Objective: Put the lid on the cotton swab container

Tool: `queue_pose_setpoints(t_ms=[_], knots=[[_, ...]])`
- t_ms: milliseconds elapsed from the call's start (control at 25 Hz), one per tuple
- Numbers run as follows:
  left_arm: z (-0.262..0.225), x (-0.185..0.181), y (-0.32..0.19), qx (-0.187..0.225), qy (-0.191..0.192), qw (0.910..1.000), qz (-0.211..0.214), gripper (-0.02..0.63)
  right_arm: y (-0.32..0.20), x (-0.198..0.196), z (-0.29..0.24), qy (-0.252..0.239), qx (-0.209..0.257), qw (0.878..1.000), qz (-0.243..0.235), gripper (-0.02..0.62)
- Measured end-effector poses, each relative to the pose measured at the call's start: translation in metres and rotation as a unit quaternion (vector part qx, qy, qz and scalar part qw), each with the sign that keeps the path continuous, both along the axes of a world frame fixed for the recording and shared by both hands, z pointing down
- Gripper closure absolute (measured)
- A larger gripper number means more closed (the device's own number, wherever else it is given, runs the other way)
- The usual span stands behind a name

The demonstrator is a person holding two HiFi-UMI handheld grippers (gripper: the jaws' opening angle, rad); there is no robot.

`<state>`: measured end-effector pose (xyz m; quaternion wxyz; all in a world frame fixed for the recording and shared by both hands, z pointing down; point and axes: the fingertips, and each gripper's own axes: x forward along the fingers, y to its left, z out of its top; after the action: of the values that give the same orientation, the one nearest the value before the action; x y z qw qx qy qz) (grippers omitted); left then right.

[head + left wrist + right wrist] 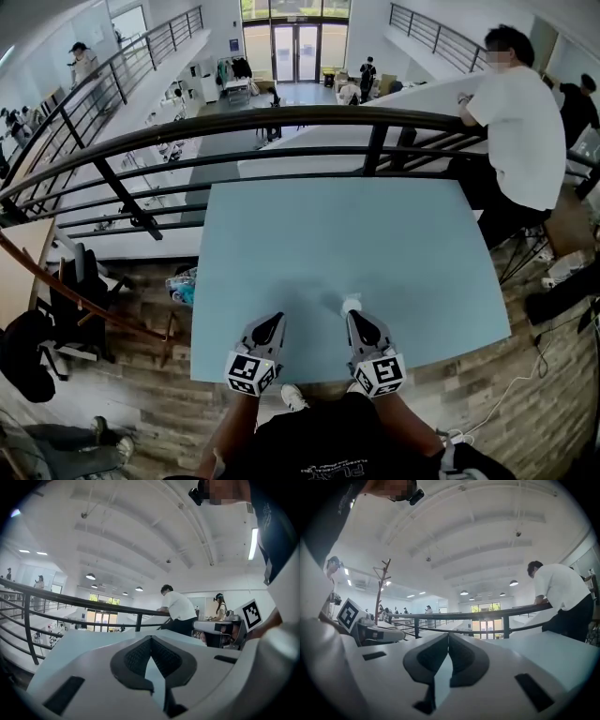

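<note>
On the light blue table [337,253] a small white round object [352,303] sits just past the tip of my right gripper [356,317]. I cannot tell whether it is the lid or the cotton swab container. It does not show in either gripper view. My right gripper [448,636] is shut, its dark pads [464,656] meeting at the tip with nothing between them. My left gripper [277,320] rests near the table's front edge, a little to the left. Its jaws [150,640] are also shut and hold nothing.
A dark metal railing [281,122] runs along the table's far edge, with a drop to a lower floor behind it. A person in a white shirt [525,122] leans on the railing at the far right. A black chair [75,281] stands left of the table.
</note>
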<state>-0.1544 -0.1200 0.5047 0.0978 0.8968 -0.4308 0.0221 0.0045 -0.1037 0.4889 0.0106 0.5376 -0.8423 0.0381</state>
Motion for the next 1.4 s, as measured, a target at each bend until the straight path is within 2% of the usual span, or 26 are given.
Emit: queue_pose_setpoints(t_ms=[280, 480, 640, 840, 1040, 1240, 1400], knots=[[0.007, 0.019, -0.013, -0.013, 0.005, 0.9999, 0.01, 0.594, -0.016, 0.022, 0.011, 0.001, -0.015, 1.0, 0.003, 0.577], [0.011, 0.022, -0.026, -0.014, 0.005, 0.9998, -0.011, 0.594, -0.027, 0.043, 0.022, 0.017, -0.017, 1.0, -0.002, 0.577], [0.017, 0.037, -0.026, -0.008, -0.009, 0.9997, -0.019, 0.594, -0.034, 0.066, 0.029, 0.025, -0.019, 0.999, 0.004, 0.577], [0.035, 0.054, -0.025, -0.011, -0.02, 0.9996, -0.014, 0.594, -0.033, 0.08, 0.053, 0.024, -0.045, 0.999, -0.017, 0.577], [0.059, 0.072, -0.024, -0.025, -0.05, 0.9984, -0.004, 0.594, -0.033, 0.089, 0.08, 0.019, -0.073, 0.997, -0.019, 0.577], [0.077, 0.089, -0.021, -0.048, -0.053, 0.9974, 0.006, 0.594, -0.029, 0.092, 0.101, 0.022, -0.093, 0.995, -0.031, 0.577], [0.089, 0.097, -0.019, -0.038, -0.084, 0.9955, 0.021, 0.594, -0.029, 0.091, 0.117, 0.028, -0.104, 0.994, -0.035, 0.577]])
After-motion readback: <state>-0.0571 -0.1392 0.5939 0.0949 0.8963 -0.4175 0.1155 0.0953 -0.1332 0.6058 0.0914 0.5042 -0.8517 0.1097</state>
